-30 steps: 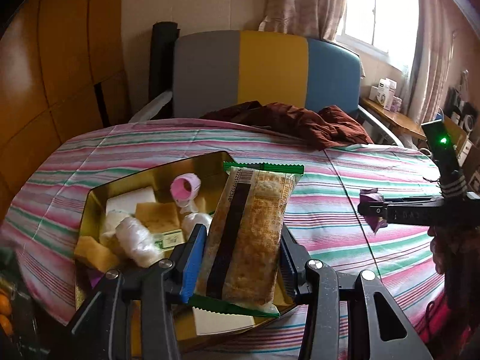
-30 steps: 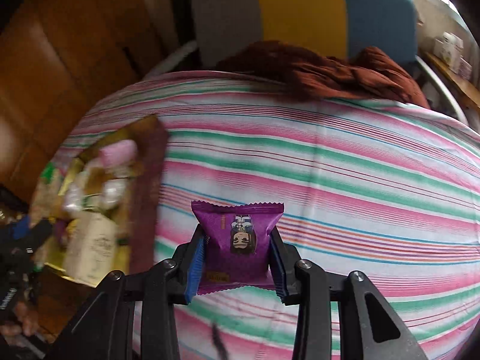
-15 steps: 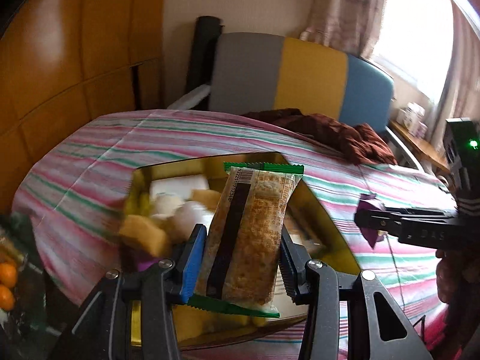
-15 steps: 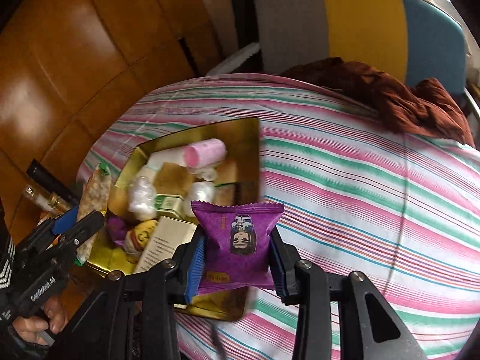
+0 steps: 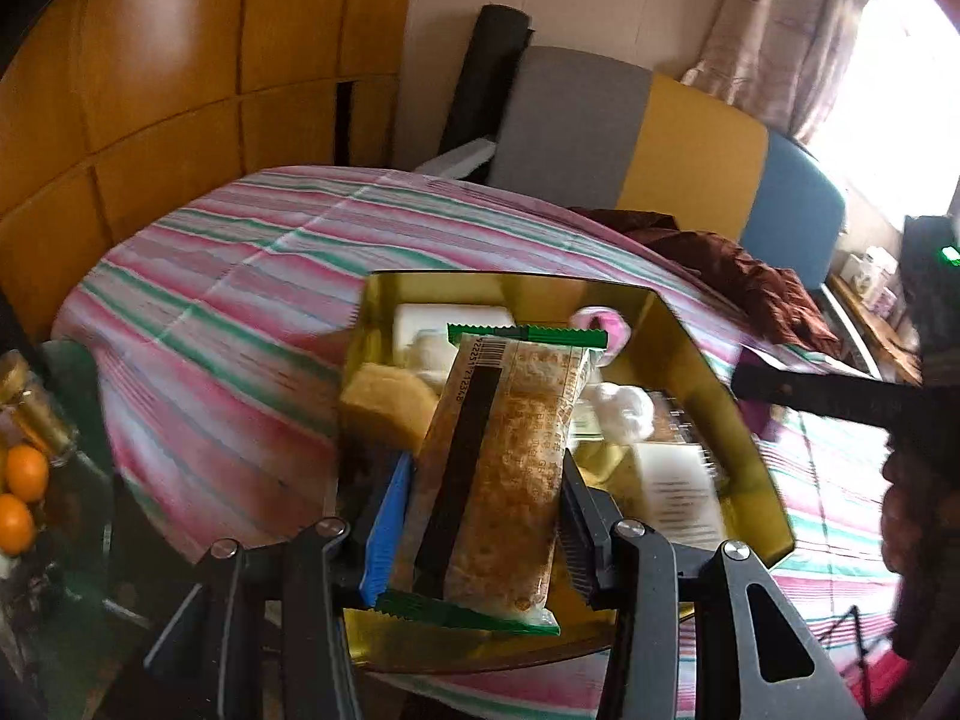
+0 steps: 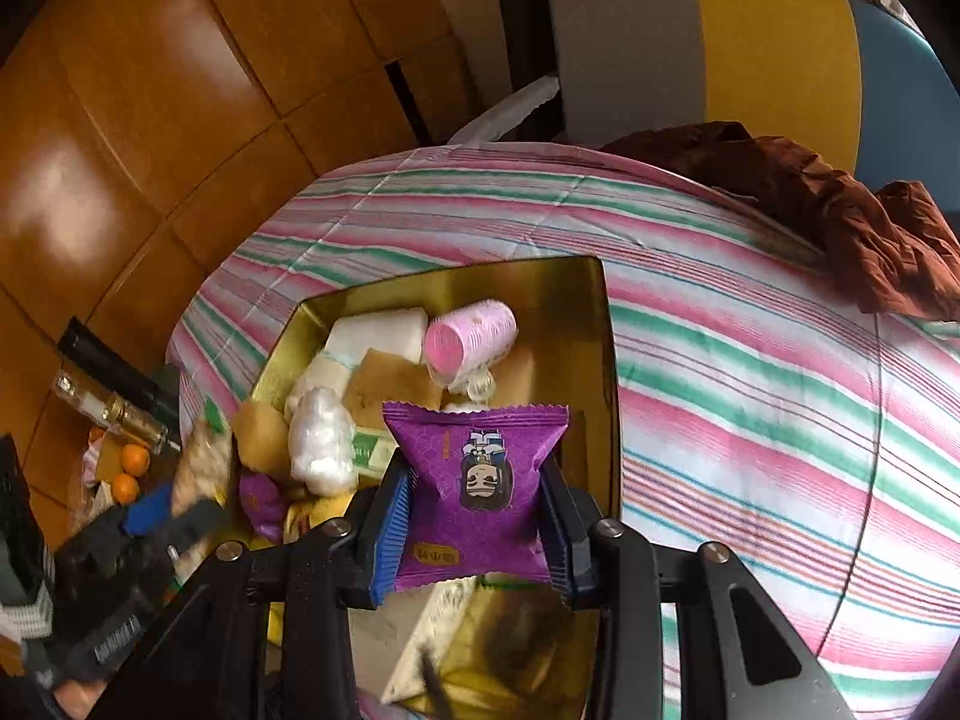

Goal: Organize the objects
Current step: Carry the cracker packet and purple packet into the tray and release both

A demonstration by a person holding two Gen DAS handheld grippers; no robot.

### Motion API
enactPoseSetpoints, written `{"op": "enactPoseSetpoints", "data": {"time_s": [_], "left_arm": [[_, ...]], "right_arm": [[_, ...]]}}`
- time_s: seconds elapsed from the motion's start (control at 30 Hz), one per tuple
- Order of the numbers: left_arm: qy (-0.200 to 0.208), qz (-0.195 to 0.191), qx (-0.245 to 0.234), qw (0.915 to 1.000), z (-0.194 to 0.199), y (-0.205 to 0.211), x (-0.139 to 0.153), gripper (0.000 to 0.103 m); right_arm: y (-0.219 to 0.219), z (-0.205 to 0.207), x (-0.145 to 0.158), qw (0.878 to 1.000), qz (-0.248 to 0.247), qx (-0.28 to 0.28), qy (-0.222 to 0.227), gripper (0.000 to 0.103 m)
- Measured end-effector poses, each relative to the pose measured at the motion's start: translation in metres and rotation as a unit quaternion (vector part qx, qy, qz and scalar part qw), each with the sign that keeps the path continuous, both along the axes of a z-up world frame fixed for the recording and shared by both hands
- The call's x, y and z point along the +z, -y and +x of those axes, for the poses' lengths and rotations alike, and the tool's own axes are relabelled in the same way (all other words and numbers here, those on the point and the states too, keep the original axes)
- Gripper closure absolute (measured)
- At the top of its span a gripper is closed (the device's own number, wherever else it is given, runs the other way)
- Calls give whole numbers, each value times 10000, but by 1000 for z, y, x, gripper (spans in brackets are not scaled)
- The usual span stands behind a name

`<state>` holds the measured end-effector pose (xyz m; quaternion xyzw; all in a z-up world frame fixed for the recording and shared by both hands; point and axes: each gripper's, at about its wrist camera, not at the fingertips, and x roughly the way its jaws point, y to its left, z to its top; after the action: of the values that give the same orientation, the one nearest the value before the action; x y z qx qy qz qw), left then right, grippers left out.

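Note:
An open gold tin (image 5: 678, 324) (image 6: 597, 324) sits on the striped tablecloth. It holds a pink roller (image 6: 471, 336), a white wad (image 6: 321, 441), small boxes and packets. My left gripper (image 5: 483, 498) is shut on a long cracker packet (image 5: 504, 468) with green ends and hangs above the tin's near left part. My right gripper (image 6: 477, 516) grips a purple snack packet (image 6: 480, 480) above the tin's near edge. Its jaws are opening, and the pads still touch the packet. Each gripper shows in the other's view: the left gripper (image 6: 162, 510), the right gripper (image 5: 840, 402).
A brown cloth (image 6: 840, 210) lies bunched at the table's far right. Behind the table stands a grey, yellow and blue seat back (image 5: 660, 138). Oranges (image 5: 24, 474) and a small bottle (image 6: 114, 408) sit low beyond the table's left edge, near the wooden wall.
Both grippers swung left with their packets. The right one went from above bare cloth to above the tin. The left one shifted left and rolled a little.

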<state>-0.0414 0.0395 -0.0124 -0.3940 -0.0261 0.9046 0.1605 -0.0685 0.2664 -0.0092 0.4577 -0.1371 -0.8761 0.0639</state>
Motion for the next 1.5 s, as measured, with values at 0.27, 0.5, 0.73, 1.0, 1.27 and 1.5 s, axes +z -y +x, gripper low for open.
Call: {"op": "enactPoseSetpoints", "data": {"time_s": [0.27,0.5,0.73,1.0,1.27,1.5], "left_arm": [[204,196,-268,9992,-39,-54,-8,53],[158,86,-208,9996,-50,-66,-14,44],[-37,-250,-2,9997,-39,-53,-13,39],[-375,-346,182,9985,-16,-41,5,24],[-521,-353,238,9977,6,-37,15,8],[-514,-389,375,9972,22,-30,17,0]], "right_arm": [[-11,-25,-3,9991,-203,-358,77,56],[-13,-12,-15,9990,-111,-396,195,56],[-7,-2,-19,9985,229,-462,178,54],[10,18,-15,9955,781,-528,-59,47],[25,46,-4,9898,1196,-647,-425,35],[24,75,-2,9833,1374,-1035,-593,35]]}}
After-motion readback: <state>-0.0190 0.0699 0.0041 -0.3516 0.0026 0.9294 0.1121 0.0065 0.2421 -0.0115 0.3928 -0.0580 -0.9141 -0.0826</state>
